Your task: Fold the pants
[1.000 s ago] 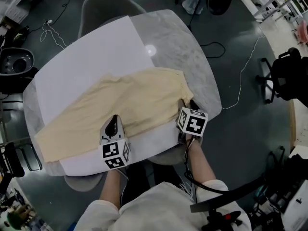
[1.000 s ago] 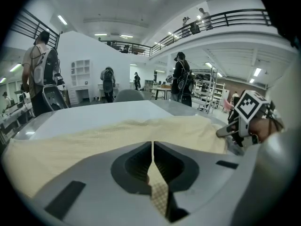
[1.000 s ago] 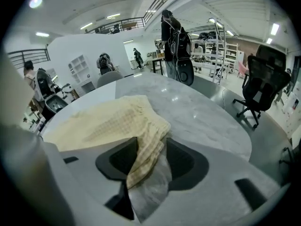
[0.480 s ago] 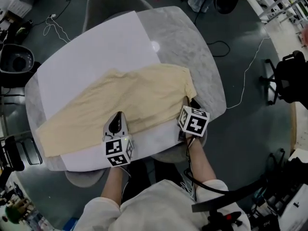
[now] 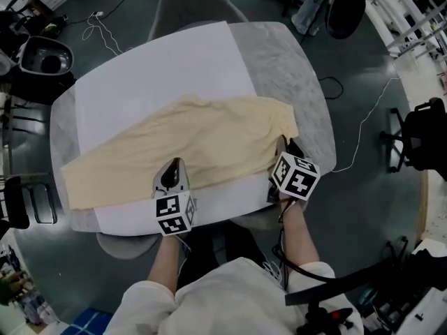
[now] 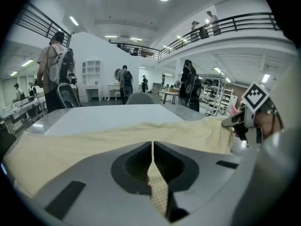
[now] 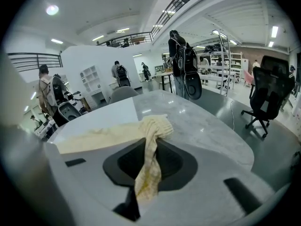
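Left tongs (image 6: pixel 153 154): clamped on pants (image 5: pixel 195 142) edge.
Right tongs (image 7: pixel 149 161): just closed further, pants corner pinched between.
Pants: spread on worktop (image 5: pixel 293 75) beyond both.

You had the pale yellow pants (image 5: pixel 188 142) spread mostly flat across the frame's middle, running lower left to centre right (right end bunched, raised slightly).

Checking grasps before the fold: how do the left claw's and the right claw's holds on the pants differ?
The left claw pinches a thin flat layer of the pants, jaws nearly together; the right claw, whose jaws have just been closing, holds a bunched, twisted strand, jaws wider. The left claw grips midway along the near edge; the right claw grips the end corner at the person's right. Both are shut on the cloth.
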Demonstrator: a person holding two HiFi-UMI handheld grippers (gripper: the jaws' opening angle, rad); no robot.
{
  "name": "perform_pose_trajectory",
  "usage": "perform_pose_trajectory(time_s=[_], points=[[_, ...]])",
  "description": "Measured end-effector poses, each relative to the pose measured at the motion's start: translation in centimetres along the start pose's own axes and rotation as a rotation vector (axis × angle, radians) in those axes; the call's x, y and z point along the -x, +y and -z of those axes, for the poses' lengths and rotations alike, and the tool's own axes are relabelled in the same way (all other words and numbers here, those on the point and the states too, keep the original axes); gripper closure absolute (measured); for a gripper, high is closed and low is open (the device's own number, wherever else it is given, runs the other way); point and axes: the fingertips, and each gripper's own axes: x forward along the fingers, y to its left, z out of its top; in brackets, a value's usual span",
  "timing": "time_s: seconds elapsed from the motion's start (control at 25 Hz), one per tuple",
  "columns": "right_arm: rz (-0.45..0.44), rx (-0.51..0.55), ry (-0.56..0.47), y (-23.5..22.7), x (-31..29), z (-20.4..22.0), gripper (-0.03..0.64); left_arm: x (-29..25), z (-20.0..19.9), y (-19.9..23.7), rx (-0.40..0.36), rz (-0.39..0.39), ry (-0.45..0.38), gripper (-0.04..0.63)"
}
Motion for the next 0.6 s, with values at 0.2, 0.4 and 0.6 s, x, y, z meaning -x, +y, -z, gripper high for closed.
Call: perform_pose_trajectory(time_s=[0.2, 0.4, 0.6], points=[[-0.047, 0.072, -0.045, 4.6, 1.6, -1.8, 0.563, 3.5, -0.3, 3.7, 0.055, -0.064, -0.043, 0.577], [-0.101, 0.137, -0.084, 10.3, 3.7, -3.3, 0.563, 7.0, -0.5, 8.2, 0.112, -0.124, -0.07, 0.577], [-0.17, 0.212, -0.111, 16.8, 5.7, -4.1, 0.563, 10.2, -0.7, 12.5, 0.156, -0.175, -0.086, 0.577]])
